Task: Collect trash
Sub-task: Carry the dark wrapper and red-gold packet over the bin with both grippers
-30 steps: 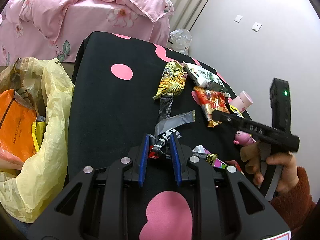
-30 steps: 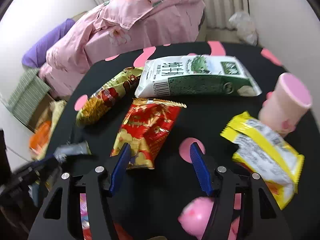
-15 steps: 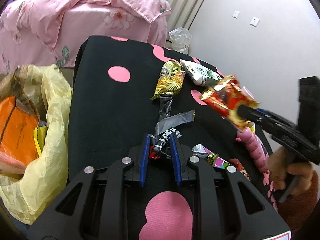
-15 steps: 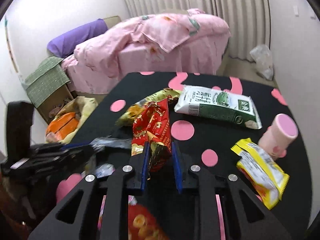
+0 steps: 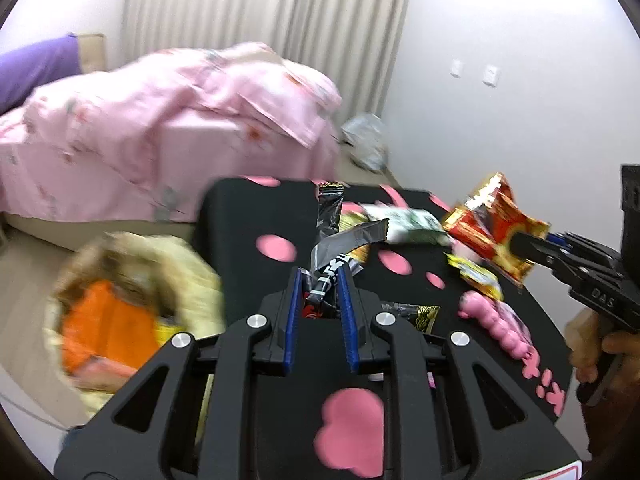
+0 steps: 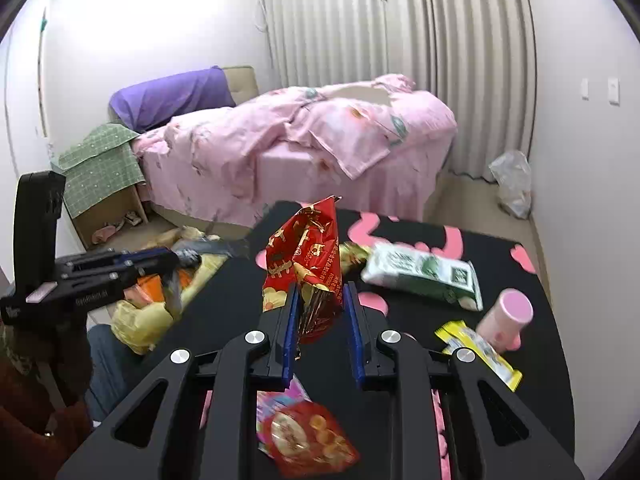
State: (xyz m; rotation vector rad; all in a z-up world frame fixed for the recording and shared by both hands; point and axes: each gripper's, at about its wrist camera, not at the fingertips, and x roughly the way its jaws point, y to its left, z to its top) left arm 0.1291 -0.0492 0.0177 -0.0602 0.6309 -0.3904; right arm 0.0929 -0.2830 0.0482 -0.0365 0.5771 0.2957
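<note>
At the centre of the right wrist view, your right hand-held gripper (image 6: 319,312) is clamped on the lower end of the red snack wrapper (image 6: 306,258), which stands up between the blue pads clear of the desk (image 6: 500,256). Its jaws have just been closing, and the wrapper is pinched between them. Low in the middle of the left wrist view, your left hand-held gripper (image 5: 319,300) is clenched on the tail of a dark foil wrapper (image 5: 340,240) that trails up the frame, loose and long.

The yellow trash bag (image 5: 132,304) sits at lower left of the left view, beside the desk edge.

Both grips look shallow to me. The red wrapper is crinkled foil held by one end only; a quick swing could let it slide out short of the bag. The dark one's free end could snag the green-and-white packet (image 6: 424,276) or catch the bag's rim and hang outside. Both grippers will likely head to the same opening, so they could knock together. More litter lies across the desk, including the yellow packet (image 6: 476,350) beside a pink cup (image 6: 506,314).
</note>
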